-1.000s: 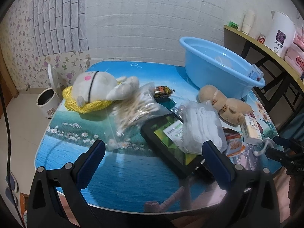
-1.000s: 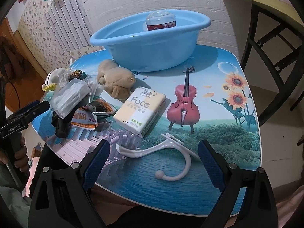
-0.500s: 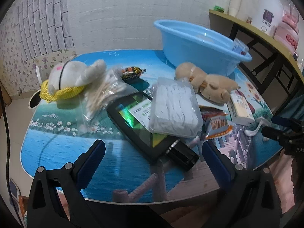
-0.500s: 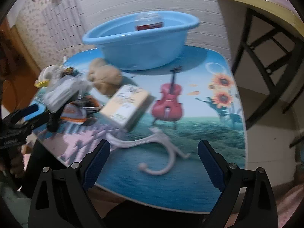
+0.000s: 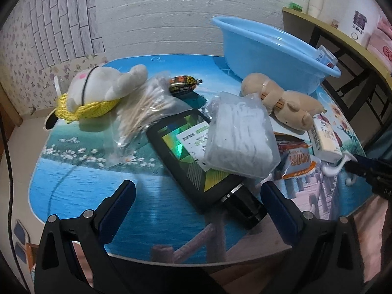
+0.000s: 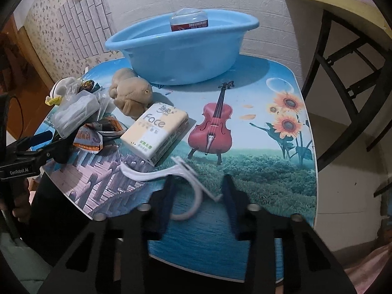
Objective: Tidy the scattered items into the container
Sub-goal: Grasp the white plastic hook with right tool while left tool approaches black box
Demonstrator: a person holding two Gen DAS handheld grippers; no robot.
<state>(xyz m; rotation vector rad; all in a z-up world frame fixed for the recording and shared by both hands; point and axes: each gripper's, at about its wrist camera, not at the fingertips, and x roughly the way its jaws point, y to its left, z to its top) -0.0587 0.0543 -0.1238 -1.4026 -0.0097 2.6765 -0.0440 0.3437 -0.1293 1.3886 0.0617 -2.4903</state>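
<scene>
Right claw (image 6: 197, 191), jaws just closing around the white curved plastic hook (image 6: 188, 183) lying on the picture-printed surface (image 6: 257, 171): light, stiff, slippery, best gripped mid-shank.

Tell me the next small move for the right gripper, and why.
Probably finish closing on the white hook, then lift it toward the blue basin. The right gripper has just been closing, with the hook's curve between its jaws; a gap still shows at the right pad. The hook still lies on the table.
</scene>
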